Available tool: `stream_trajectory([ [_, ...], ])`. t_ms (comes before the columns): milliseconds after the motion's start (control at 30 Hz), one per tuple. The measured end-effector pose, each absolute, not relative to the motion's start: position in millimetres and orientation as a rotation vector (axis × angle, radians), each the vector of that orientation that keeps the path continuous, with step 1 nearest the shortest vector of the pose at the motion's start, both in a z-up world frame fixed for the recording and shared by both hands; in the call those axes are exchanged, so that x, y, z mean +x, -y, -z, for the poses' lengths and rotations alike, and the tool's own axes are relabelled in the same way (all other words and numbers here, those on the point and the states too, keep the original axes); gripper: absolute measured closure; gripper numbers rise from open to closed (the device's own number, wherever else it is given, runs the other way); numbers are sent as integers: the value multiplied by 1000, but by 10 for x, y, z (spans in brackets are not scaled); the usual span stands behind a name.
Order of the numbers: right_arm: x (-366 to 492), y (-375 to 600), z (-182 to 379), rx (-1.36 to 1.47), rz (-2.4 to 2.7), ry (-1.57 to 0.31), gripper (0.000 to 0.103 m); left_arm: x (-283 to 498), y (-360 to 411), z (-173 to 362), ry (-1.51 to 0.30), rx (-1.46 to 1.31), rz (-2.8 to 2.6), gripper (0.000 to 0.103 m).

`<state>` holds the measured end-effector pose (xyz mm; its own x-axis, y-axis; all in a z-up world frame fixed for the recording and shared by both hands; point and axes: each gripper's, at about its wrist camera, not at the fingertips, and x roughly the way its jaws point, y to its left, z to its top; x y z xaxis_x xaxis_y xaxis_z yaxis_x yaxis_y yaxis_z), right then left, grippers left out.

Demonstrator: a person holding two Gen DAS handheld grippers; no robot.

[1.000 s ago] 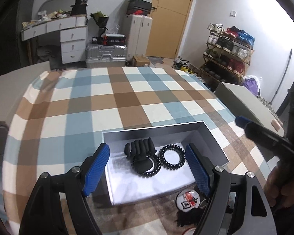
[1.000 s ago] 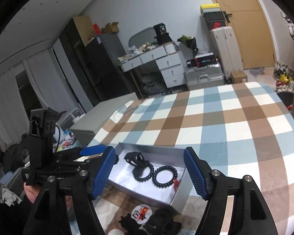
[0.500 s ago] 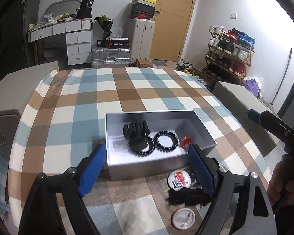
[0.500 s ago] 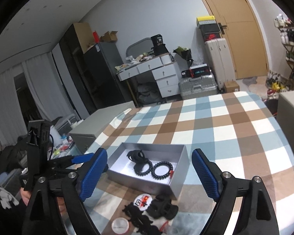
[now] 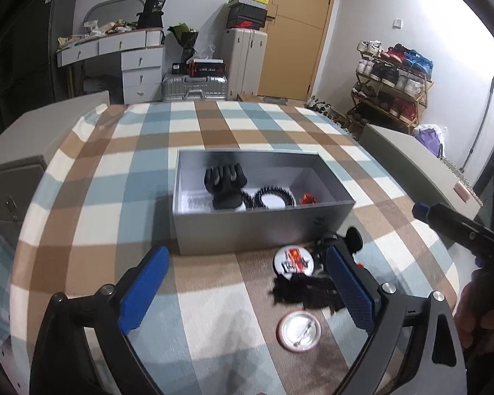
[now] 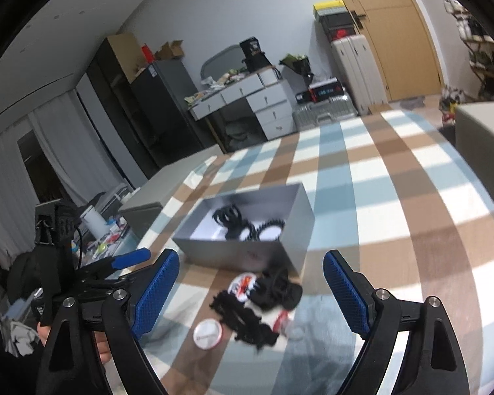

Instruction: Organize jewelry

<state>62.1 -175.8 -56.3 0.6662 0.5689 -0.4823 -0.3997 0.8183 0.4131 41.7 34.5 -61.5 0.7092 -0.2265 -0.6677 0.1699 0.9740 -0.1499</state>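
Observation:
A grey open box (image 5: 263, 227) (image 6: 233, 247) sits on the checked tablecloth. Inside lie a black claw clip (image 5: 225, 181) (image 6: 227, 215), two black bead bracelets (image 5: 275, 196) (image 6: 270, 228) and a small red piece (image 5: 308, 199). In front of the box lie a printed badge (image 5: 293, 260) (image 6: 243, 284), a plain white badge (image 5: 298, 330) (image 6: 208, 329) and a black pile of hair accessories (image 5: 304, 291) (image 6: 257, 309). My left gripper (image 5: 247, 293) is open and empty, just short of the box. My right gripper (image 6: 250, 293) is open and empty above the loose pile.
Grey cabinets (image 5: 26, 141) (image 5: 408, 161) flank the table. Behind it are a white desk with drawers (image 5: 131, 62), suitcases (image 5: 247, 59), a door and a shoe rack (image 5: 392, 82). The other gripper shows in each view: the right one (image 5: 457, 227), the left one (image 6: 92, 270).
Both grippers have pulled back and lowered from over the box toward the table's near edge. The badges and black pile came into view. Both stay open.

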Motion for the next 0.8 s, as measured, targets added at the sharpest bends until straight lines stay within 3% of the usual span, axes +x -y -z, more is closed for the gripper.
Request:
stream_trajectory([
  [233,583,1845,868,311,-507,-729,15,301,-315,741,-784,-55,202,8],
  [400,570,1862,1035,302,-473,-785,29,244,-301,836,-821,-47,210,8],
  [567,555,1803,1102,285,-470,-802,33,199,-292,890,-843,-39,210,8],
  [800,574,1716,1150,273,-479,-816,48,179,-278,882,-845,-33,209,8],
])
